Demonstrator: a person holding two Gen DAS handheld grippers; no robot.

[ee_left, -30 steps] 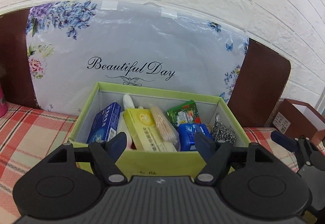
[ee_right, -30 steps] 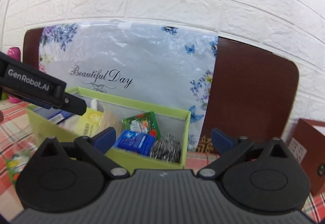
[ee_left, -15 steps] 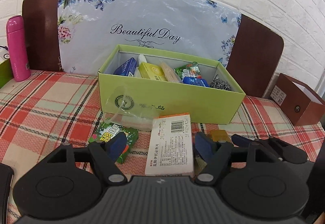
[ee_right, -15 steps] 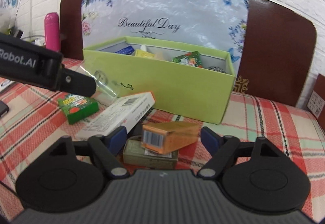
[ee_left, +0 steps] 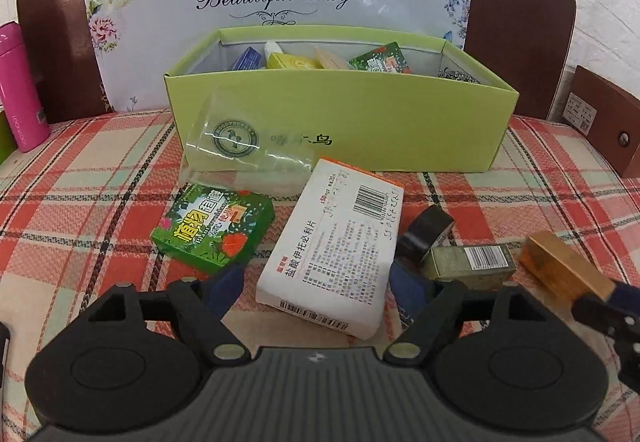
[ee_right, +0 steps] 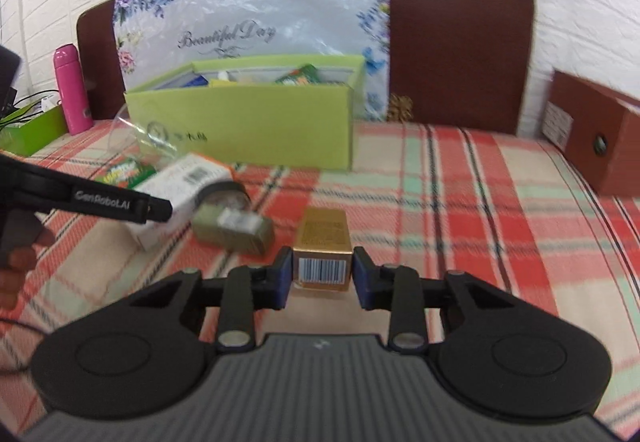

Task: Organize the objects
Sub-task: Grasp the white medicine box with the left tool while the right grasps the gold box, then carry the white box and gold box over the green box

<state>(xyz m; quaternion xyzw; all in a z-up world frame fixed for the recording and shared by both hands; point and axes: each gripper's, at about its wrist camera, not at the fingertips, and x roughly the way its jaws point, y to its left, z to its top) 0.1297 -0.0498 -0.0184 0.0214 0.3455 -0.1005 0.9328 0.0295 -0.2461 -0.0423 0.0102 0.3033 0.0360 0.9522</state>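
A green storage box stands at the back of the plaid table and holds several small packs. In front of it lie a clear plastic cup on its side, a green pack, a white medicine box, a black tape roll, an olive box and a gold box. My left gripper is open, its jaws on either side of the white medicine box's near end. My right gripper is shut on the gold box.
A pink bottle stands at the back left. A brown box sits at the right edge. A floral board and a brown headboard back the green box. Plaid cloth lies bare at the right.
Both grippers have pulled back from over the green box and dropped to the table's front. The right gripper has closed on the gold box. The left one now straddles the white medicine box.
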